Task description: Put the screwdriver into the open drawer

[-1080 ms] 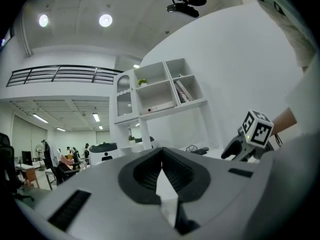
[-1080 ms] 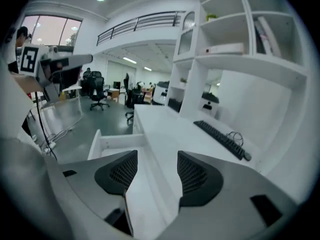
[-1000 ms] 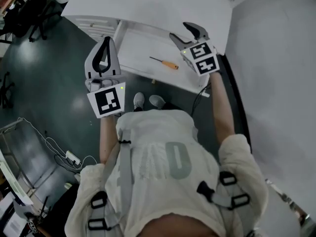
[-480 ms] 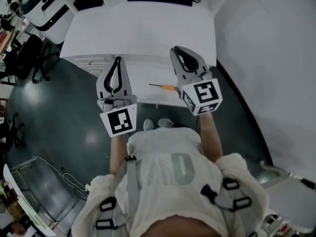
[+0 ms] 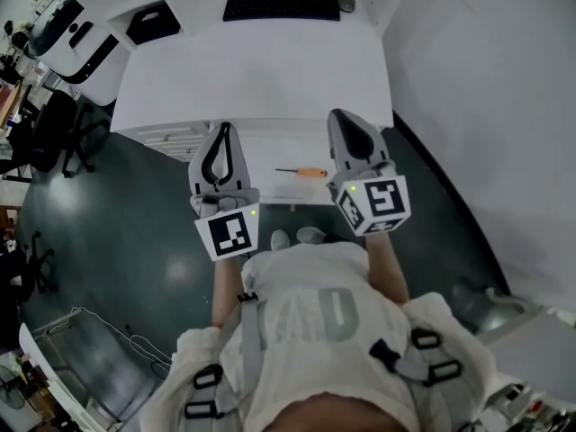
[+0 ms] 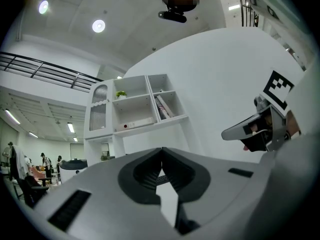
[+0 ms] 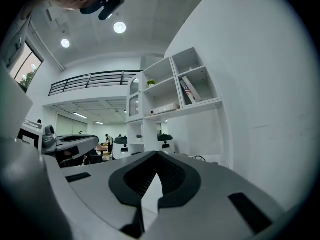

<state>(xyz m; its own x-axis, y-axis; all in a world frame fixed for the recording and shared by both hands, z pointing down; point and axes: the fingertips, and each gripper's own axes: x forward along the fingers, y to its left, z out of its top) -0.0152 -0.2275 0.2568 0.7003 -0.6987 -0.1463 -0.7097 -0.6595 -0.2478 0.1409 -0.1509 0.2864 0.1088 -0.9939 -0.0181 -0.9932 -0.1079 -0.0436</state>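
Observation:
The screwdriver [image 5: 301, 172], thin shaft with an orange handle, lies flat inside the open white drawer [image 5: 274, 154] under the desk edge. My left gripper [image 5: 222, 130] is held up to the left of it, shut and empty. My right gripper [image 5: 344, 118] hangs to the right of it, jaws shut with nothing between them. Both point level, away from the person, so the left gripper view [image 6: 161, 151] and right gripper view [image 7: 157, 155] show only closed jaw tips against a far wall. Neither gripper touches the screwdriver.
The white desk [image 5: 261, 70] carries a black keyboard [image 5: 281, 7] and a mouse [image 5: 346, 4] at its far edge. A white wall stands on the right. A drawer unit [image 5: 171, 135] and office chairs [image 5: 49, 129] are on the dark floor to the left.
The right gripper's jaws went from open to shut and it rose away from the drawer. The left gripper also lifted. The screwdriver stayed in the drawer; the head view tilted up.

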